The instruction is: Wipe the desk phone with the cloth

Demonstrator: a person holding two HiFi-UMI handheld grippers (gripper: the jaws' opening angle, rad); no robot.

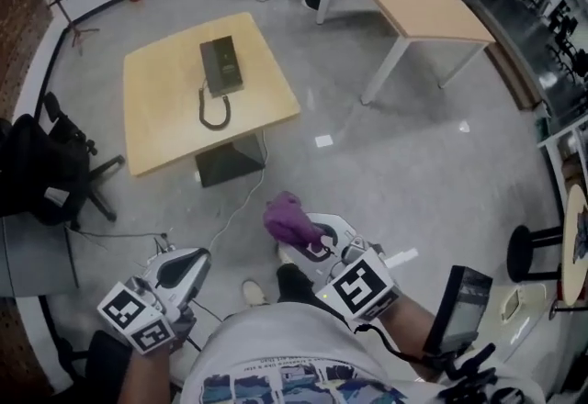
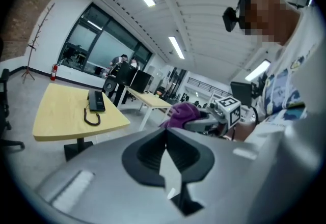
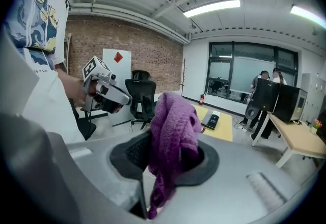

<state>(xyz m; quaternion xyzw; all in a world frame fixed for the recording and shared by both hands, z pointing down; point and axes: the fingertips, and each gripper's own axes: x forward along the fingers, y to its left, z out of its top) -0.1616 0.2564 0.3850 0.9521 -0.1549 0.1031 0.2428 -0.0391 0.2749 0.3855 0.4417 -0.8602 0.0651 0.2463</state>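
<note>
The black desk phone [image 1: 220,63] lies on a square yellow table [image 1: 165,117] some way ahead of me, its coiled cord looping toward me. My right gripper [image 1: 303,232] is shut on a bunched purple cloth [image 1: 288,218], held in the air well short of the table. The cloth [image 3: 172,139] fills the right gripper view and hangs down between the jaws; the phone [image 3: 212,119] shows small behind it. My left gripper [image 1: 190,262] is lower left, shut with nothing in it. In the left gripper view the phone [image 2: 95,101] is far off and the cloth [image 2: 184,113] is to the right.
A black office chair [image 1: 55,174] stands left of the yellow table. A longer wooden table [image 1: 418,3] is at the upper right, with people beyond it. A cable [image 1: 237,207] runs across the floor from the table base [image 1: 226,163]. A black stool [image 1: 526,252] stands at right.
</note>
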